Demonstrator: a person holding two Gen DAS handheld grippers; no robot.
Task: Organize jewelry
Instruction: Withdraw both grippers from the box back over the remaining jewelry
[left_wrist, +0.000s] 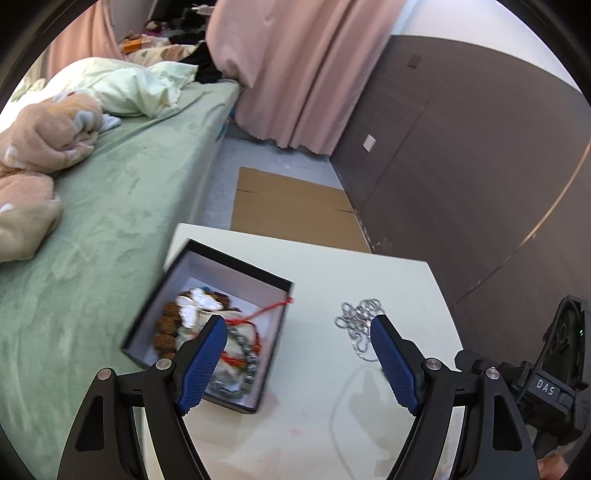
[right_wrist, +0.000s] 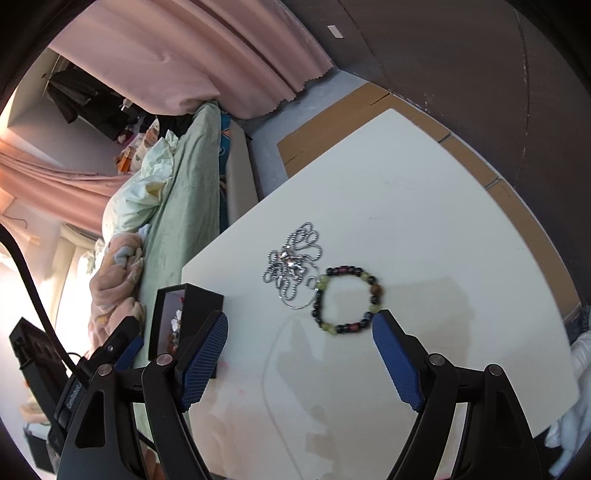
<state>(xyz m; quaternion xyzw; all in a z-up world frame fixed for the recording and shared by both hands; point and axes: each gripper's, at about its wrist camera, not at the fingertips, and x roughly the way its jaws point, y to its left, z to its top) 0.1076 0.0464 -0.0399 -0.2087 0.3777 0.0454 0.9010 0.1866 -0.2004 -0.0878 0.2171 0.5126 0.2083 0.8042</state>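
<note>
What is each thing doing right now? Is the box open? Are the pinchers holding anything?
Black box: open, no lid on it, jewelry piled inside.
Silver chain: loose heap on the table, outside the box.
Beaded bracelet: flat on the table, touching the chain.
Left gripper: open, empty.
Right gripper: open, empty.

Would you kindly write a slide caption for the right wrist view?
Open right gripper above a beaded bracelet and silver chain on the white table.

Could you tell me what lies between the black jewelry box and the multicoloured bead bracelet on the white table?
The tangled silver ball chain, beside the bead bracelet and clear of the black jewelry box; the right wrist view shows it.
</note>
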